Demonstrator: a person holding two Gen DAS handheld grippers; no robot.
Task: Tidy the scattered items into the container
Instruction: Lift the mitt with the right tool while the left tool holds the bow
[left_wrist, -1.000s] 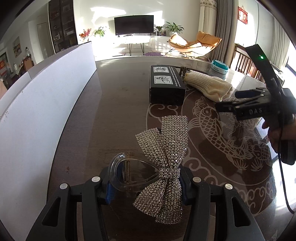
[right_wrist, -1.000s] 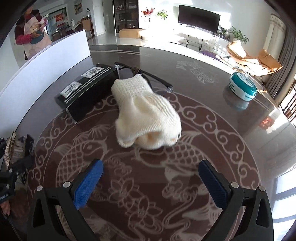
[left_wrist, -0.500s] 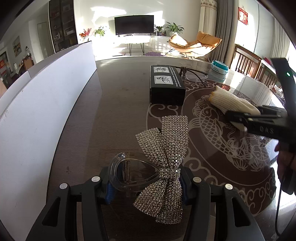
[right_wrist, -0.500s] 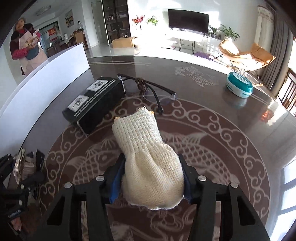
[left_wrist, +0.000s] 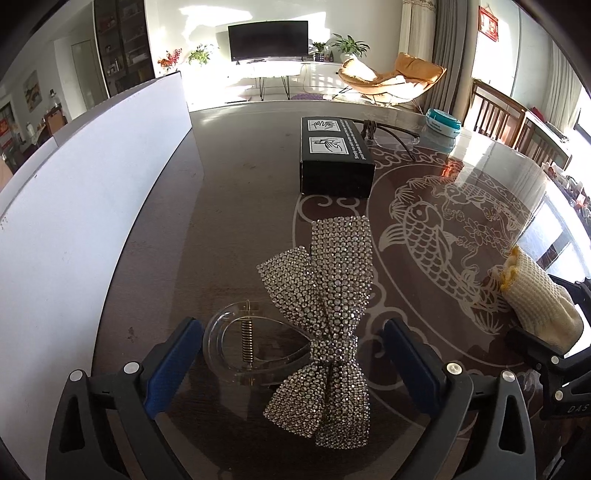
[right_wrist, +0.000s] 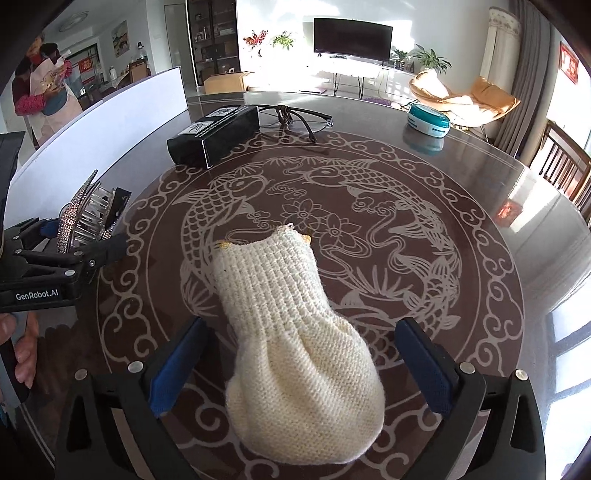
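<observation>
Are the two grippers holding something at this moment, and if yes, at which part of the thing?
Nothing is held. The left gripper is opening around the rhinestone bow hair clip; the right gripper is opening around the cream knitted pouch. The pads stand clear of both.

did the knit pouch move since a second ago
Yes. In the right wrist view the knit pouch has come away from the black box and glasses, toward the near table edge, and now lies between the right gripper, whose jaws are opening.

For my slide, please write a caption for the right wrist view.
Open right gripper straddling a cream knitted pouch on the fish-patterned table.
</observation>
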